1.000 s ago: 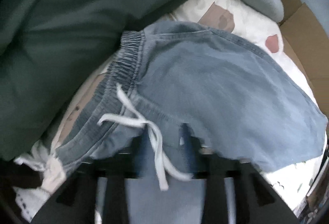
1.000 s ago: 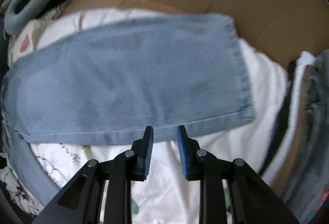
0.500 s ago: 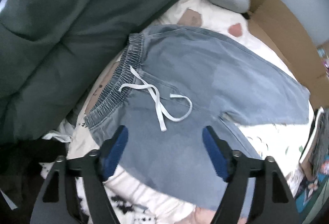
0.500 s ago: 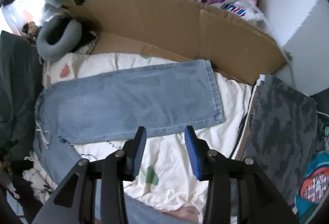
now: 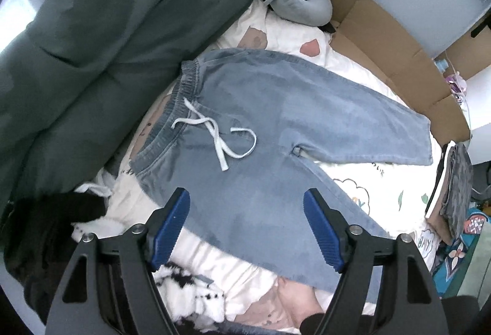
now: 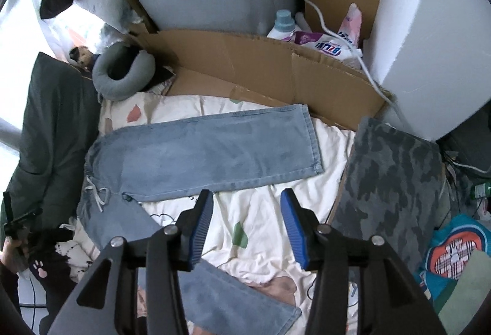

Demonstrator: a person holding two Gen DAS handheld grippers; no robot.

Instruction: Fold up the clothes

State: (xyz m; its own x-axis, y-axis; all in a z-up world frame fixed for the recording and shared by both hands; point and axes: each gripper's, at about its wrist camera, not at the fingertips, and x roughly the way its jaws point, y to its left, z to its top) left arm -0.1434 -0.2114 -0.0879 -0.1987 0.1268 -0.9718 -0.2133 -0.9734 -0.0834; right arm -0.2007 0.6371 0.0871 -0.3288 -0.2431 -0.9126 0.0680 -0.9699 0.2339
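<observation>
Denim drawstring trousers (image 5: pixel 276 126) lie flat on the cream printed bedsheet (image 6: pixel 264 212), waistband (image 5: pixel 181 101) toward the dark green cushion (image 5: pixel 92 37) at the bed's edge, far leg stretched along the cardboard (image 6: pixel 245 71) side. Legs are splayed in a V, so my read is they're spread out ready for the first fold, leg over leg.

Left gripper (image 5: pixel 245 230): jaws released wide, nothing between them, hanging above the seat and near leg. Right gripper (image 6: pixel 245 227): jaws opening, empty, over bare sheet between the two legs.

Near leg's hem (image 6: pixel 276 316) is partly cut off behind the right gripper body. Grey neck pillow (image 6: pixel 122 74) sits at the bed's far corner. A folded camo item (image 6: pixel 389 181) lies beside the bed; can't tell which garment it is.
</observation>
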